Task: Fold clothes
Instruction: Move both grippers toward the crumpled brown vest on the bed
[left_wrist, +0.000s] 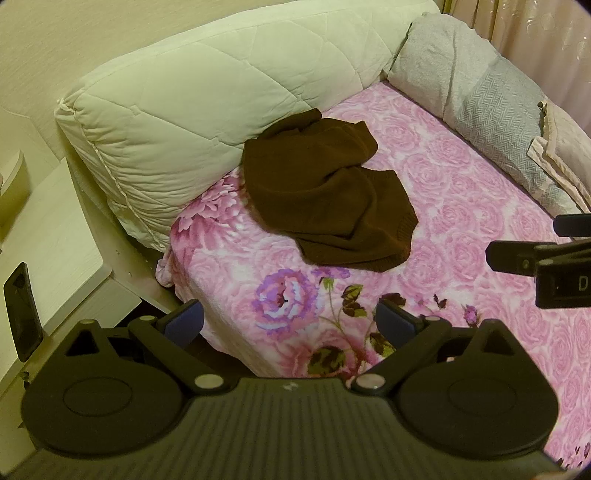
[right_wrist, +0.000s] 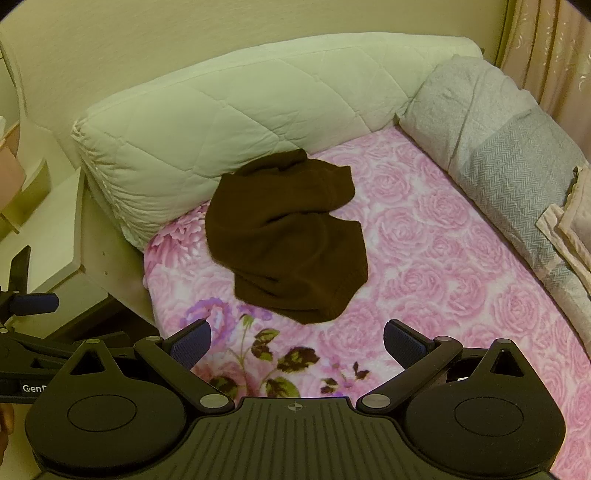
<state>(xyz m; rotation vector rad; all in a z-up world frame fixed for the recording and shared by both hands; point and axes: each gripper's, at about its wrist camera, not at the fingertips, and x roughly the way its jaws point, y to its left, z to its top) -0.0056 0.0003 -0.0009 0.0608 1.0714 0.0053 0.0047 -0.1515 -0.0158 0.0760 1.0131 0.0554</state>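
A crumpled dark brown knit garment (left_wrist: 325, 199) lies on the pink rose-patterned bed cover (left_wrist: 461, 192), its far end against the white quilted cushion. It also shows in the right wrist view (right_wrist: 288, 236). My left gripper (left_wrist: 290, 323) is open and empty, held above the near edge of the bed, short of the garment. My right gripper (right_wrist: 297, 345) is open and empty, also short of the garment. The right gripper shows at the right edge of the left wrist view (left_wrist: 524, 243); the left one shows at the left edge of the right wrist view (right_wrist: 26, 310).
A white quilted cushion (left_wrist: 207, 96) runs along the far side of the bed. A grey pillow (left_wrist: 480, 99) and folded beige cloth (left_wrist: 561, 158) lie at the right. A white bedside table (left_wrist: 48, 236) with a dark phone (left_wrist: 22, 314) stands at the left. Curtains (right_wrist: 546, 48) hang at back right.
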